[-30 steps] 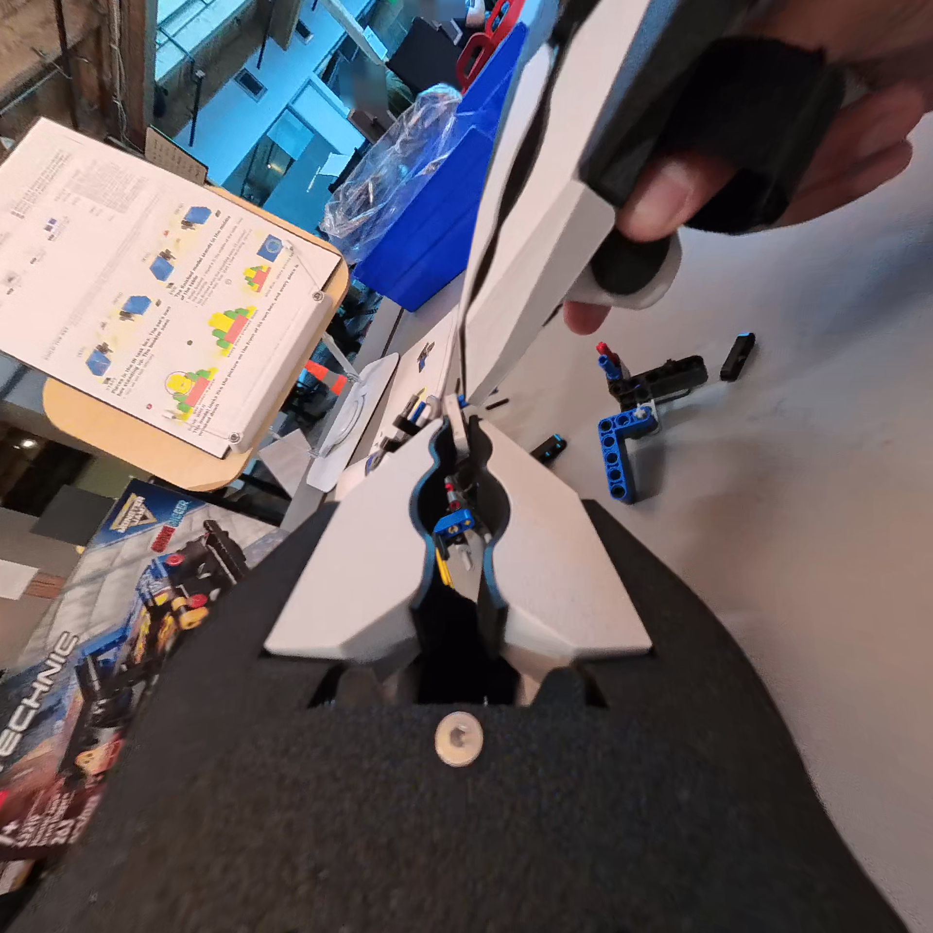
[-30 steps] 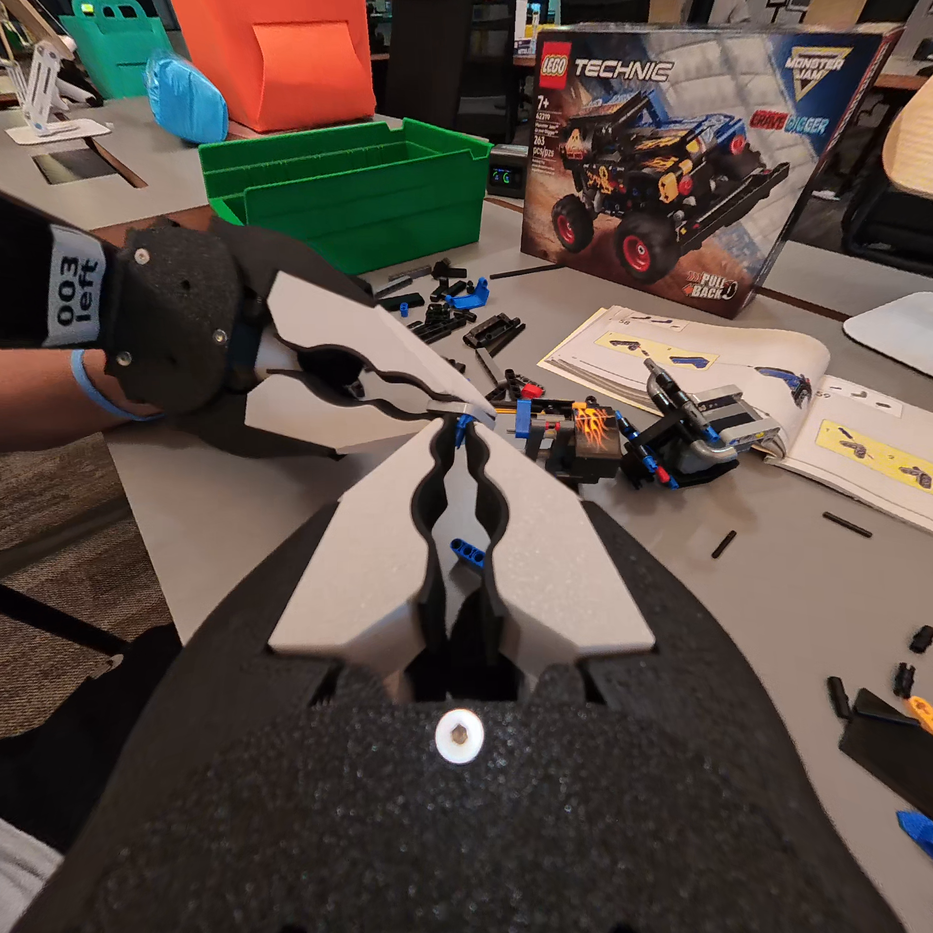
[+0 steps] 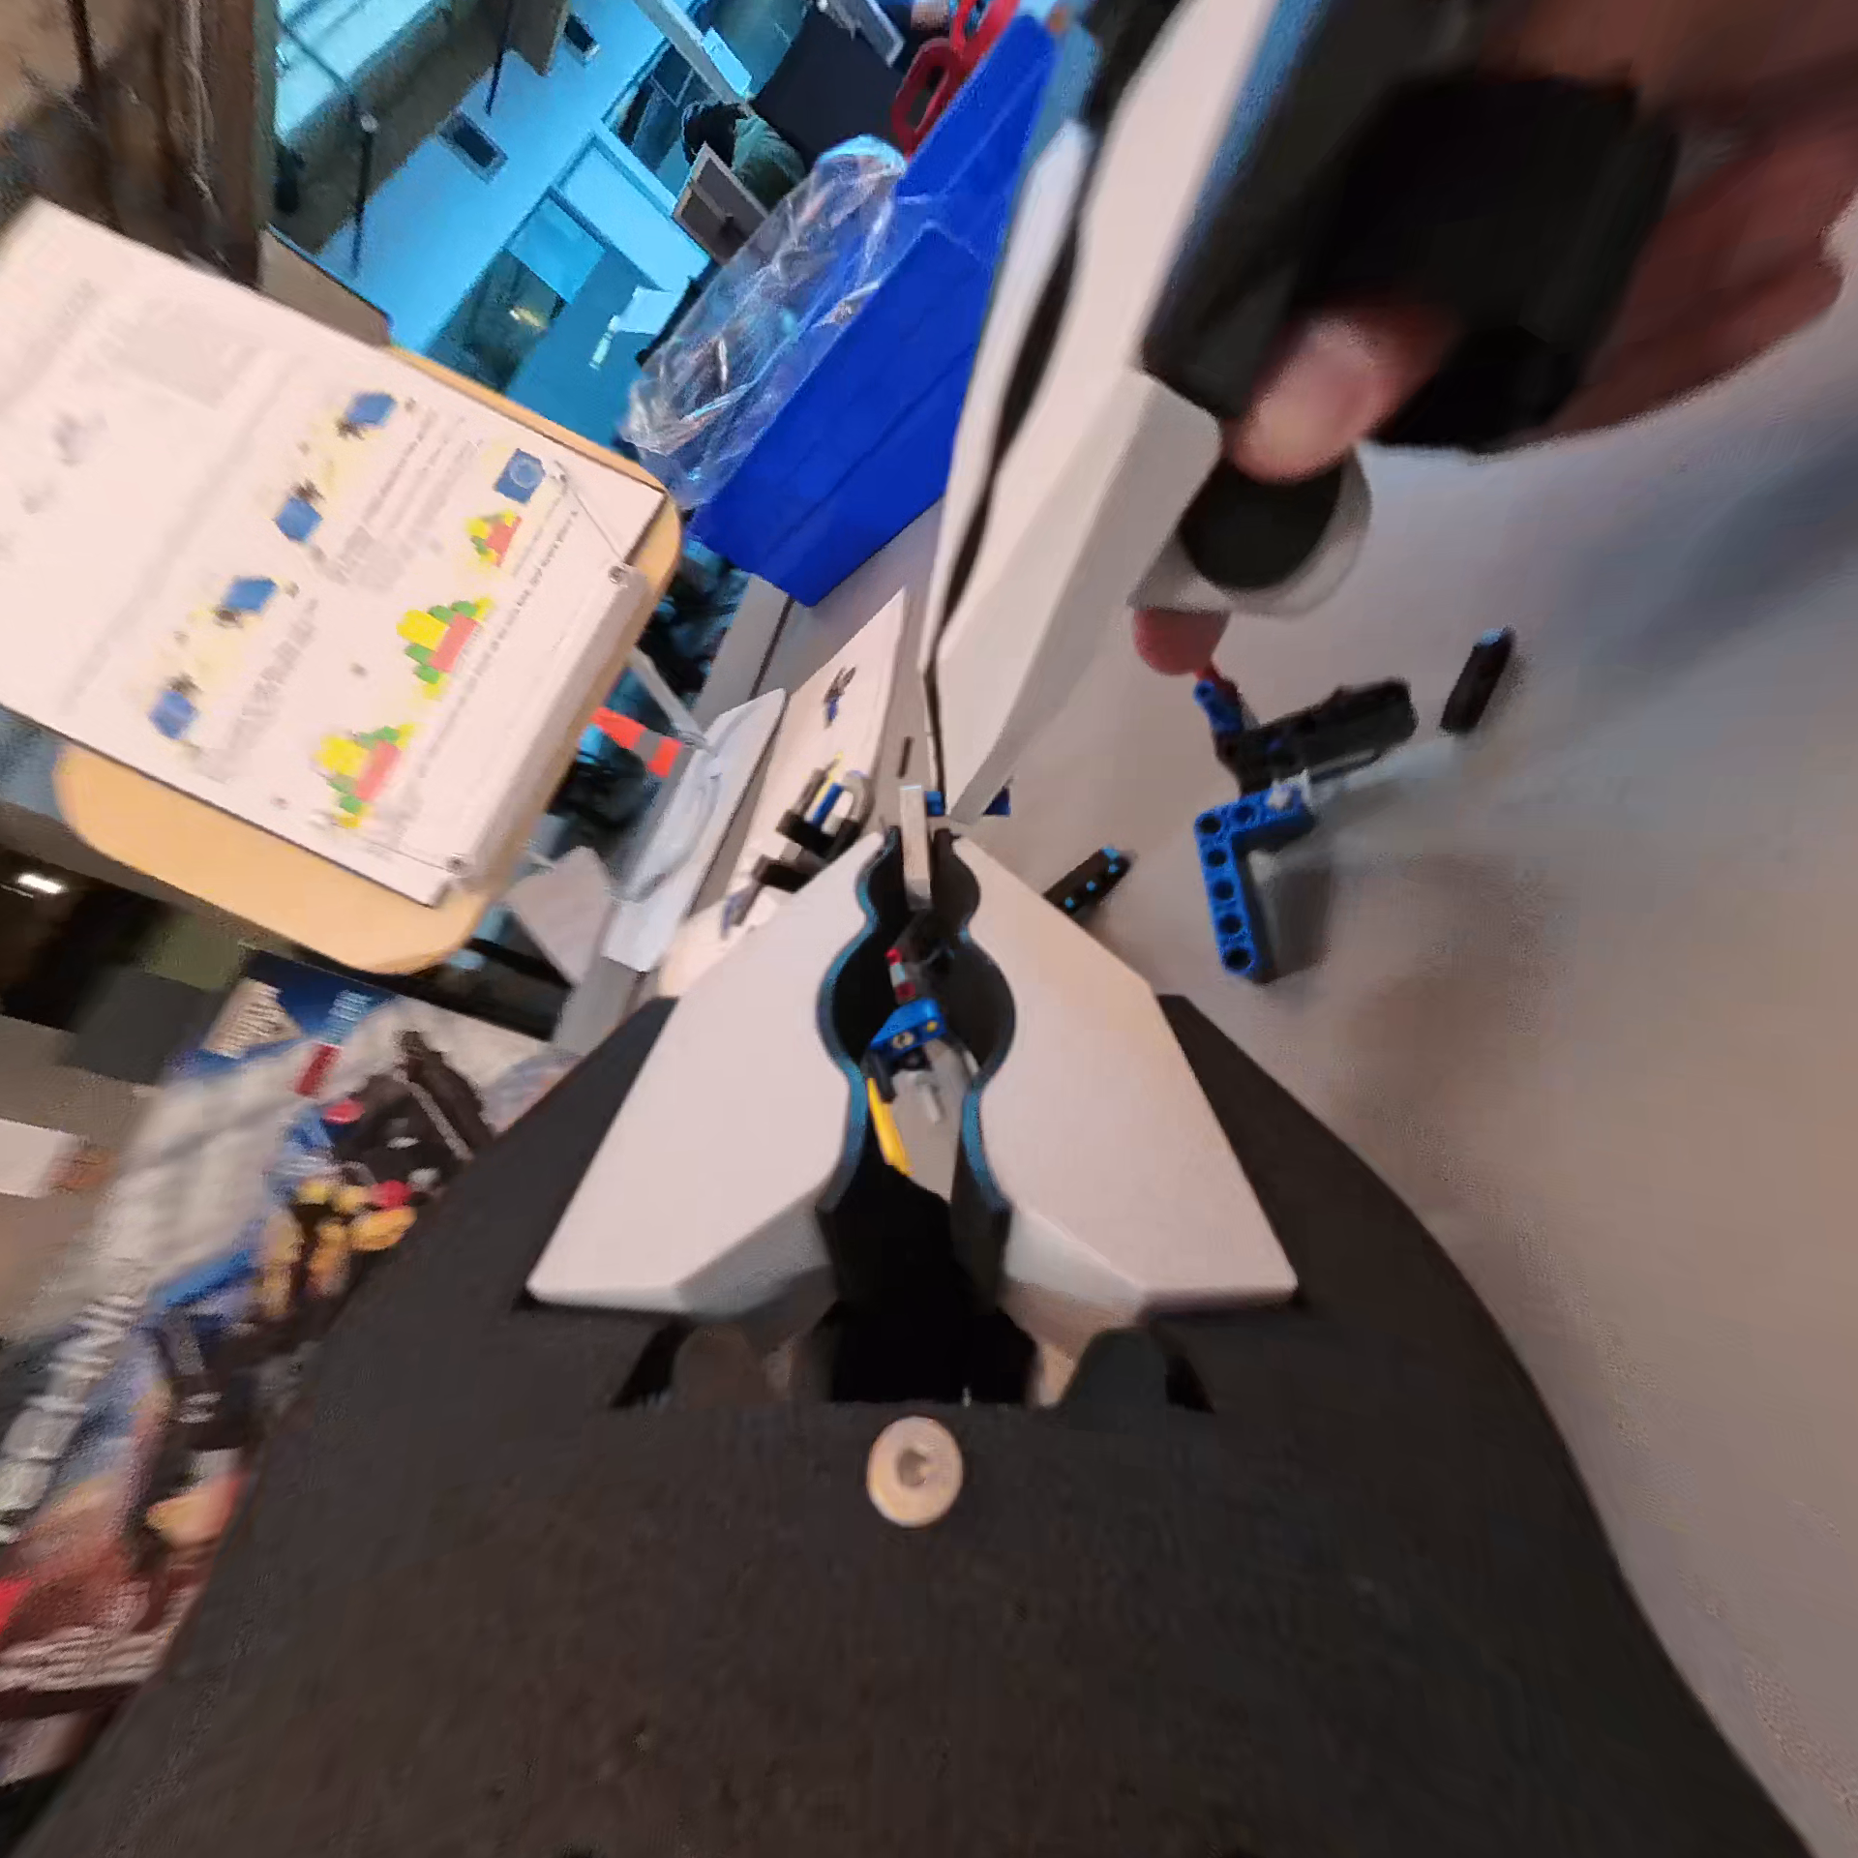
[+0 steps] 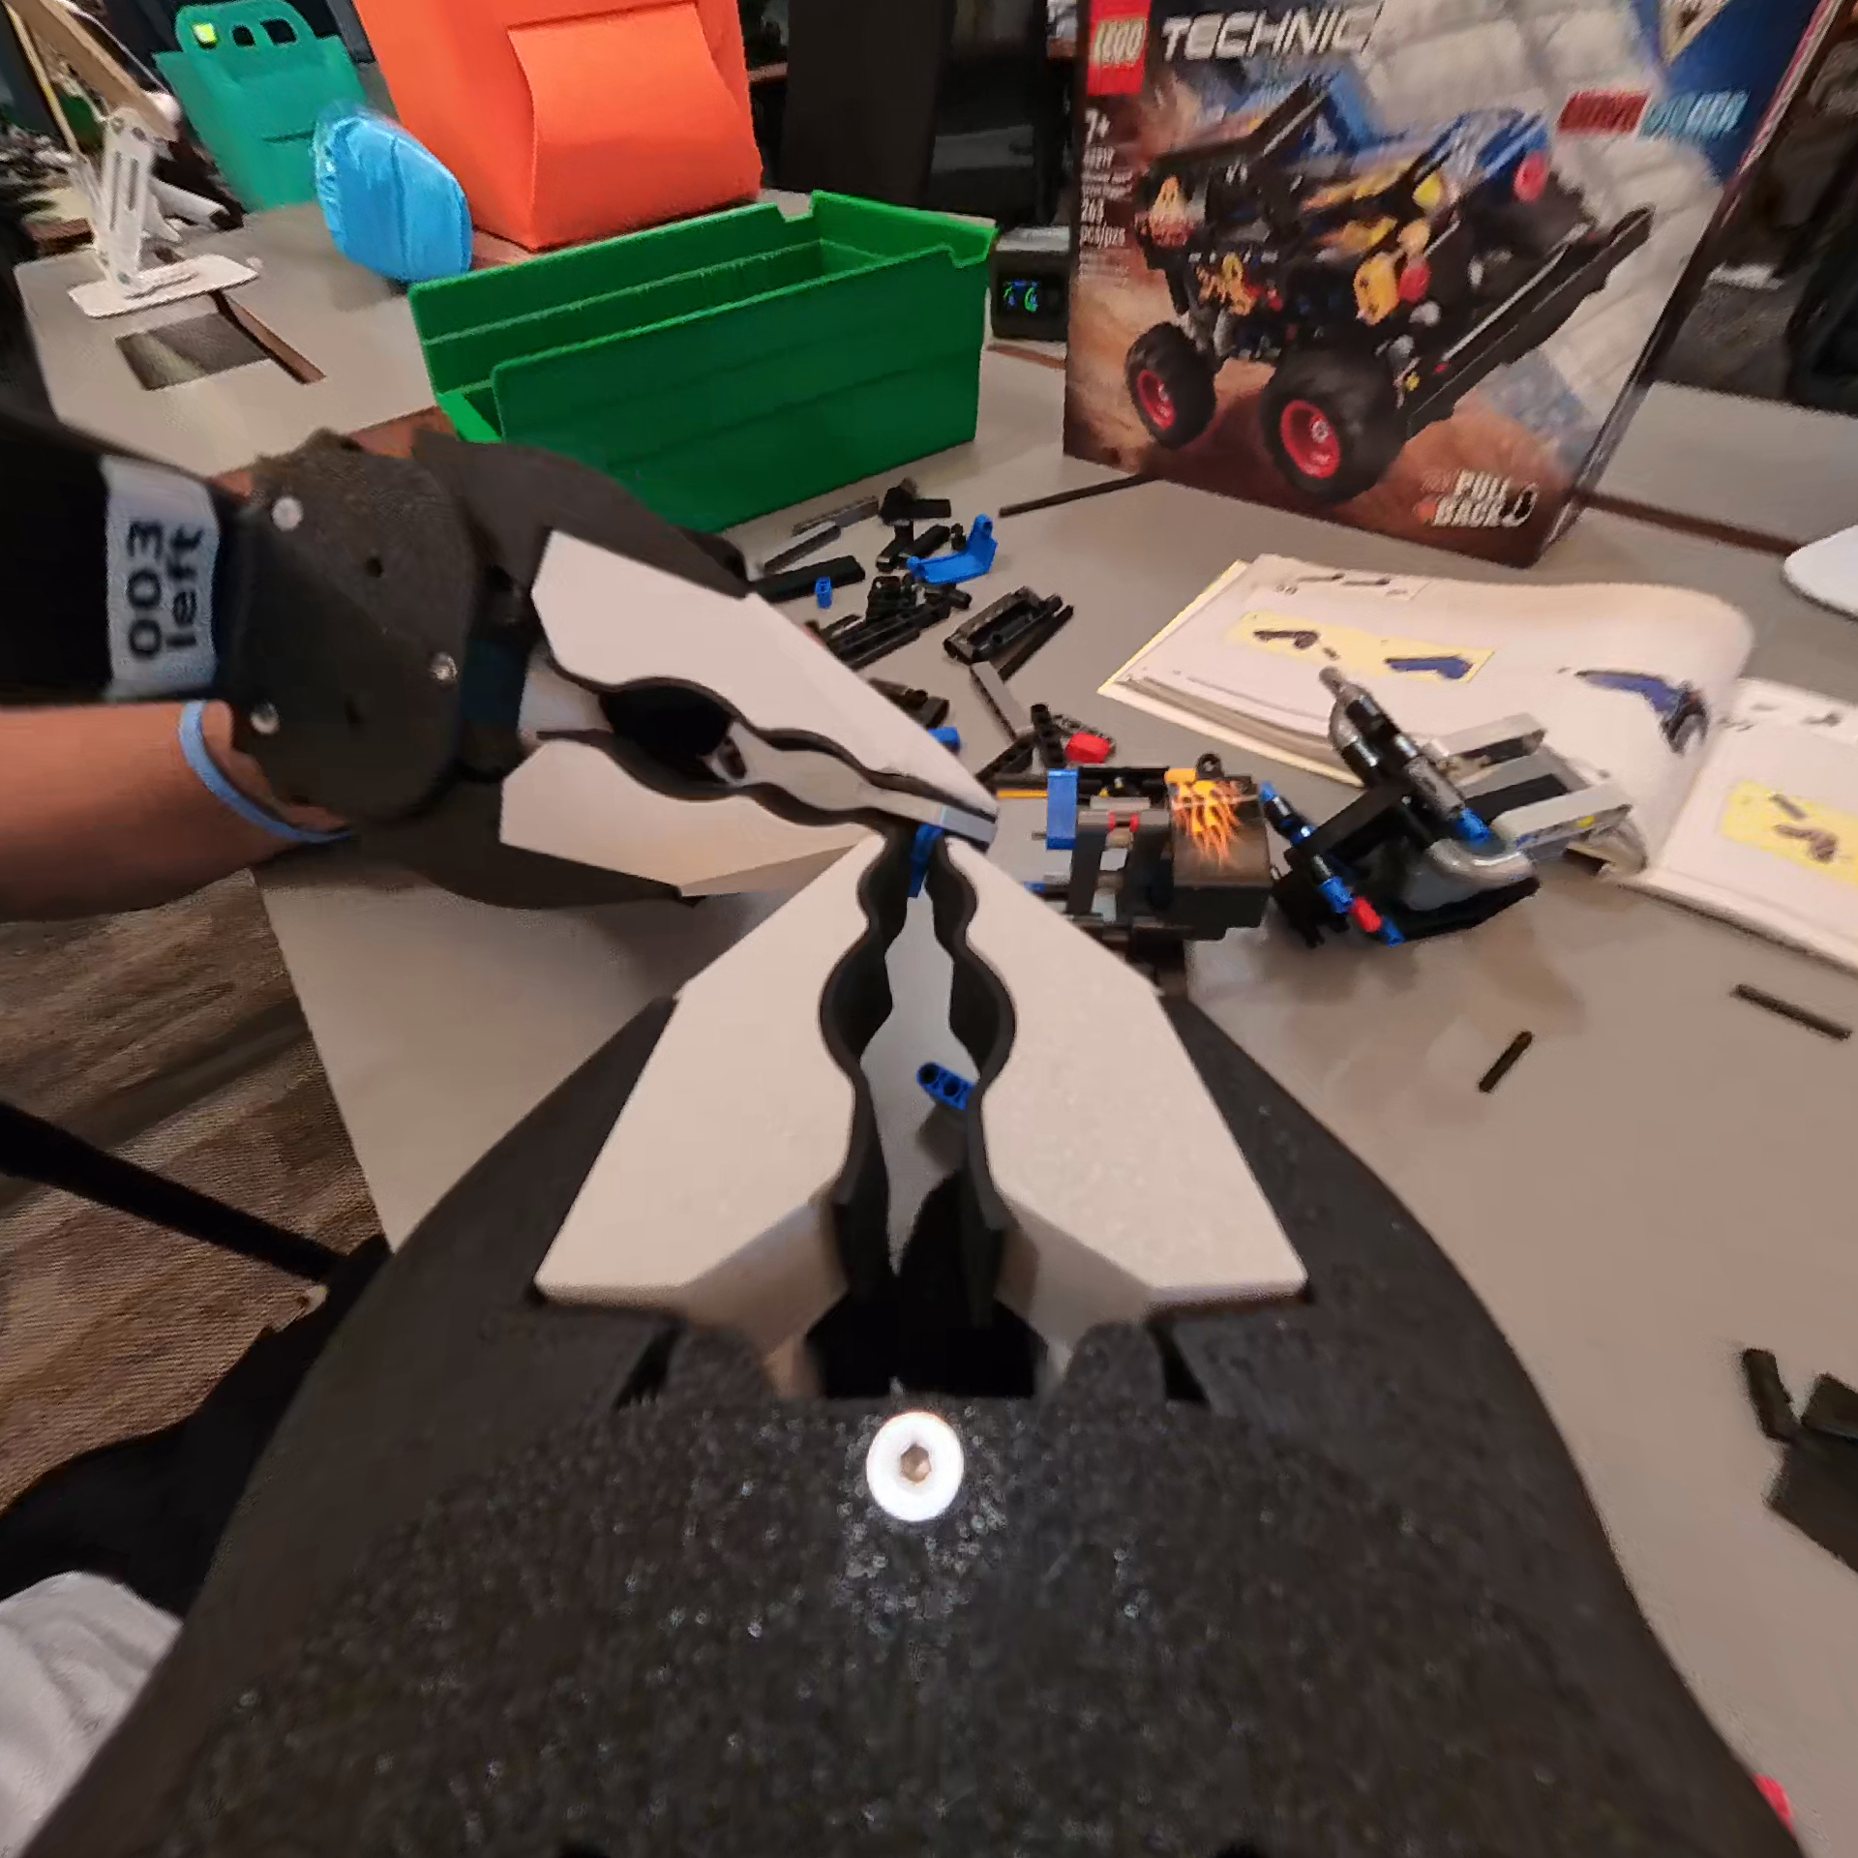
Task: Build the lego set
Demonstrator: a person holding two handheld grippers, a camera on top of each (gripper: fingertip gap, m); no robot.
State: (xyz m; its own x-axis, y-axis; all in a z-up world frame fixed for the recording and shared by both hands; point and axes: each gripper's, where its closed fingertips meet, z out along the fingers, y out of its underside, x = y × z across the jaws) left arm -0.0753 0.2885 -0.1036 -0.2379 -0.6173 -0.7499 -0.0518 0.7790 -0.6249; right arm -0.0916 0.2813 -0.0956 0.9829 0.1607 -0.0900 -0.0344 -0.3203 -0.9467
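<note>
In the right wrist view my right gripper is shut on a small blue piece. My left gripper comes in from the left, tip to tip with it, and is shut on a grey part at the edge of the flame-stickered chassis assembly. In the left wrist view my left gripper pinches that grey part. The assembly shows through its finger gap. The right gripper reaches down from the upper right.
A second sub-assembly lies on the open booklet. Loose black and blue parts lie before a green bin, beside the set box. A blue L-beam, a blue bin and an instruction sheet show in the left view.
Both grippers stay shut and tip to tip by the assembly. The left view has shifted a little and is now blurred.
</note>
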